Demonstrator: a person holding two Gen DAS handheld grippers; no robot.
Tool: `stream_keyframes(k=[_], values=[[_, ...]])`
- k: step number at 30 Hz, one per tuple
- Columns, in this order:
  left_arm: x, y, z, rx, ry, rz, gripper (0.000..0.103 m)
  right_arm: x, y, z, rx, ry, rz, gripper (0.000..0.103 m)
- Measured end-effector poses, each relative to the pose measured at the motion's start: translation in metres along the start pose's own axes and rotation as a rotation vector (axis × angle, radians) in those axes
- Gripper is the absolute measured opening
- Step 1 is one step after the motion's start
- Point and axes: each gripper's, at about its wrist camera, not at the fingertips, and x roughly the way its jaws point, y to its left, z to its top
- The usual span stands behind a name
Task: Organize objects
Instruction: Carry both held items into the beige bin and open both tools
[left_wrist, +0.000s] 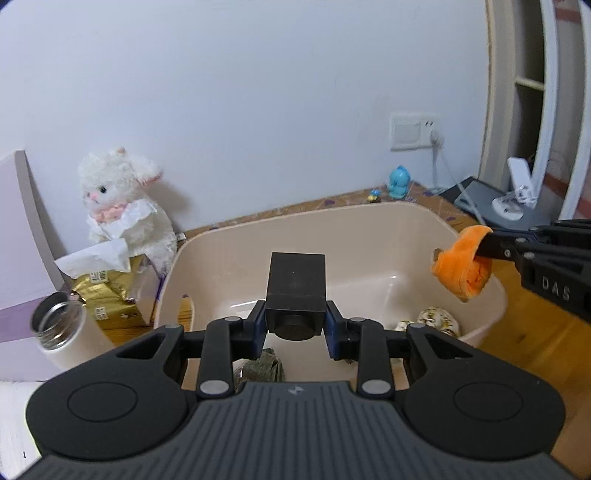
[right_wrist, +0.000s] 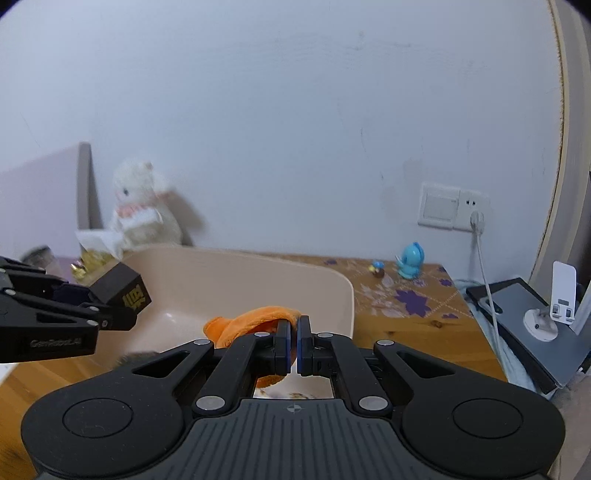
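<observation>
Starting at the far left, an open-mouthed white steel-lined tumbler (left_wrist: 61, 328) stands on the wooden table, just beside a crumpled gold foil packet (left_wrist: 110, 295) with white tissue paper (left_wrist: 98, 258) spilling over it. Behind them a fluffy white plush rabbit with a pink collar (left_wrist: 122, 199) sits against the wall.

Next comes the large beige plastic tub (left_wrist: 369, 236), which fills the middle of both views. My left claw (left_wrist: 295, 325) hangs above it, clenched on a small black rectangular box (left_wrist: 296, 284); the blue pads (left_wrist: 258, 325) press its two sides, and the box is held clear of the tub floor. From the right wrist view gold lettering shows on one face of that box (right_wrist: 127, 291). Down on the tub floor lie a greenish crumpled item (left_wrist: 266, 367) under my left claw and a pale patterned rounded object (left_wrist: 439, 319) near the right wall; I cannot tell what either is.

Further right, my right claw (right_wrist: 294, 343) is clamped on a soft orange plush piece (right_wrist: 255, 321), which bulges out ahead of the nearly closed pads, over the tub's right rim (left_wrist: 496, 295).

Beyond the tub, on a purple-flowered mat (right_wrist: 406, 299), stand a tiny figurine (right_wrist: 377, 268) and a blue toy figure (right_wrist: 410, 260). A white wall switch and socket (right_wrist: 452, 206) feeds a white cable (right_wrist: 484, 273). At the far right a white phone stand (right_wrist: 550, 310) rests on a grey slab (right_wrist: 524, 306).
</observation>
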Motion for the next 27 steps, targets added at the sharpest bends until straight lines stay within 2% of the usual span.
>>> stream_keyframes(k=[8, 10, 12, 13, 14, 15, 16, 17, 18, 22, 24, 27], values=[[0.061, -0.007, -0.010, 0.010, 0.188, 0.041, 0.034, 0.026, 0.007, -0.012, -0.053, 0.098, -0.024, 0.006], [0.067, -0.001, -0.012, -0.035, 0.208, 0.016, 0.034, 0.027, 0.007, -0.013, -0.049, 0.100, -0.028, 0.016], [0.067, 0.003, -0.013, -0.061, 0.219, 0.000, 0.034, 0.025, 0.008, -0.013, -0.049, 0.093, -0.033, 0.035], [0.065, 0.005, -0.013, -0.063, 0.213, -0.008, 0.034, 0.022, 0.009, -0.013, -0.048, 0.087, -0.034, 0.047], [0.062, 0.006, -0.012, -0.055, 0.194, -0.016, 0.035, 0.019, 0.009, -0.013, -0.048, 0.077, -0.037, 0.053], [0.058, 0.006, -0.012, -0.052, 0.184, -0.025, 0.045, 0.015, 0.009, -0.012, -0.050, 0.063, -0.038, 0.062], [0.052, 0.007, -0.012, -0.052, 0.167, -0.032, 0.052, 0.010, 0.010, -0.011, -0.051, 0.049, -0.039, 0.064], [0.046, 0.005, -0.011, -0.054, 0.152, -0.031, 0.066, 0.004, 0.012, -0.010, -0.054, 0.037, -0.044, 0.067], [0.038, 0.006, -0.011, -0.056, 0.131, -0.032, 0.072, -0.001, 0.013, -0.009, -0.059, 0.025, -0.046, 0.070], [0.012, 0.007, -0.009, -0.055, 0.090, -0.036, 0.074, -0.022, 0.020, -0.005, -0.071, -0.016, -0.040, 0.084], [0.000, 0.010, -0.008, -0.049, 0.071, -0.020, 0.078, -0.032, 0.024, -0.005, -0.084, -0.031, -0.040, 0.091], [-0.017, 0.015, -0.012, -0.046, 0.052, -0.003, 0.082, -0.047, 0.030, -0.007, -0.099, -0.054, -0.031, 0.096]])
